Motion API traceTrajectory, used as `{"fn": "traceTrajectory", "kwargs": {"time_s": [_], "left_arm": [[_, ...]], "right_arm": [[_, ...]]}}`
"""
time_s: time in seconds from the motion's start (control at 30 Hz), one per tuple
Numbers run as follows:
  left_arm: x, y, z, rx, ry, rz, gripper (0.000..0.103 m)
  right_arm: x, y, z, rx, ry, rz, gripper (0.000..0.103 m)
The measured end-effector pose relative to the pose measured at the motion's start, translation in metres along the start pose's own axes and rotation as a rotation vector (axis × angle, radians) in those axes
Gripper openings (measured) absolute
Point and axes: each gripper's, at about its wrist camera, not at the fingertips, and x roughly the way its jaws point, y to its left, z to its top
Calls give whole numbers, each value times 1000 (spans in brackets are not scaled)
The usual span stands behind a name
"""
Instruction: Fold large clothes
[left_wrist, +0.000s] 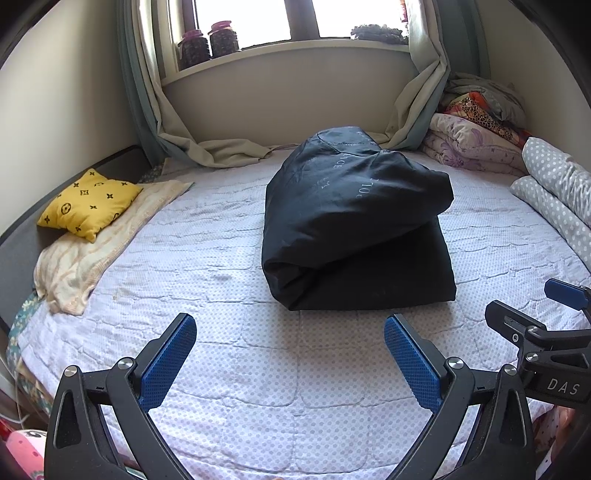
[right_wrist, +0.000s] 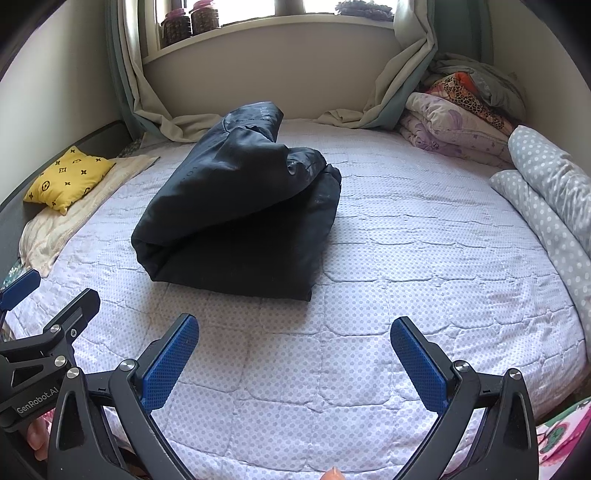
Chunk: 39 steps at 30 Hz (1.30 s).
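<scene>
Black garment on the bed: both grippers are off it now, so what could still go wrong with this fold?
The black garment is puffy and its top layer arches above the bottom one, so it may spring open. With the left gripper and right gripper both open and clear, nothing pins it. Regripping only the top layer could drag the bundle askew.

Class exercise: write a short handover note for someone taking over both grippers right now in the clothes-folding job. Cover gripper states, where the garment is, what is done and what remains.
Left gripper: open, holding nothing, above the near part of the bed.
Right gripper: open, holding nothing, alongside it.
The black garment lies mid-bed, ahead of both grippers, folded over on itself into a thick bundle.
Done: the main fold appears made.
Left: the top layer puffs up and sits askew on the lower one; probably press it flat and square the edges.
</scene>
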Motion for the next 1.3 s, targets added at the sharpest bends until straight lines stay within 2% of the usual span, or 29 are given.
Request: {"fn": "traceTrajectory", "kwargs": {"time_s": [1.0, 1.3], "left_arm": [[-1, 0, 0, 11, -1, -7, 103], [-3, -2, -2, 17, -6, -8, 103]], "right_arm": [[2, -3, -3, 2, 10, 4, 103], [10, -7, -5, 13, 42, 9, 103]]}}
